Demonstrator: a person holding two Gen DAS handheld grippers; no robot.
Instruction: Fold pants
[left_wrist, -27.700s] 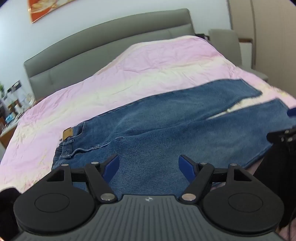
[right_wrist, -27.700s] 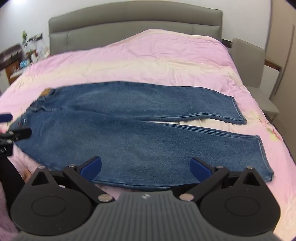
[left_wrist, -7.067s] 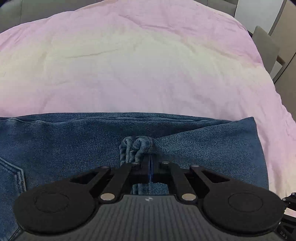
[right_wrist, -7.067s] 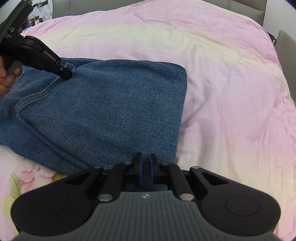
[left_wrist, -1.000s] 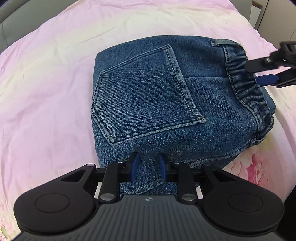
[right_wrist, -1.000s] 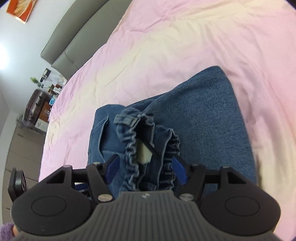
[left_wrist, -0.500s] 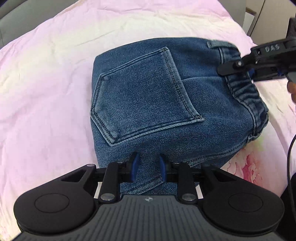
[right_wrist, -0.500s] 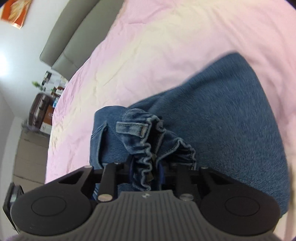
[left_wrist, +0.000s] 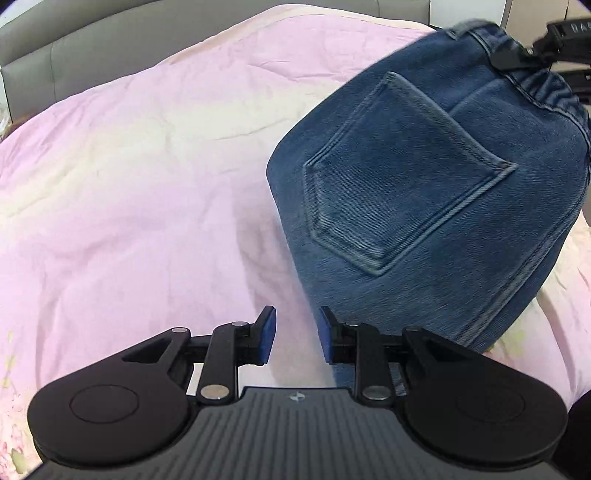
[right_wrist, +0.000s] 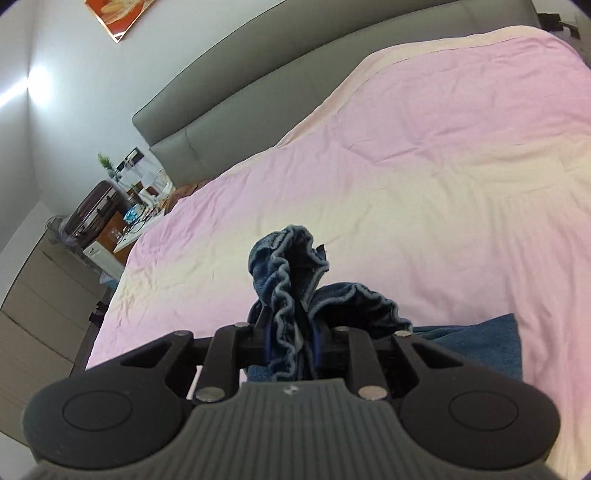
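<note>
**A:** What's the surface, and what stands round it?

**B:** A bed with a pink, creased duvet (left_wrist: 147, 177), paler cream in a band across the middle. A grey padded headboard (right_wrist: 236, 107) runs along its far edge. Beyond the headboard's left end sit a dark suitcase (right_wrist: 98, 208) and a cluttered side table with a small plant (right_wrist: 105, 164); an orange picture (right_wrist: 118, 14) hangs on the pale wall above.

**A:** Where are the pants?

**B:** The folded jeans (left_wrist: 424, 206) are a thick blue bundle, back pocket (left_wrist: 399, 173) facing up, near the duvet's front edge, far from the headboard. The waistband end is raised off the duvet; the lower fold sits just past the left tool's right finger.

**A:** And the tools?

**B:** The right gripper (right_wrist: 291, 347) has just been closing, and its pads now pinch the gathered elastic waistband (right_wrist: 291, 280), which bunches up between them. The left gripper (left_wrist: 293, 334) stands part-open with only duvet showing in the gap, holding nothing.

**A:** Open room?

**B:** Between the jeans and the headboard the duvet lies bare and wide. Its left edge drops off towards the drawers (right_wrist: 40, 295).
</note>
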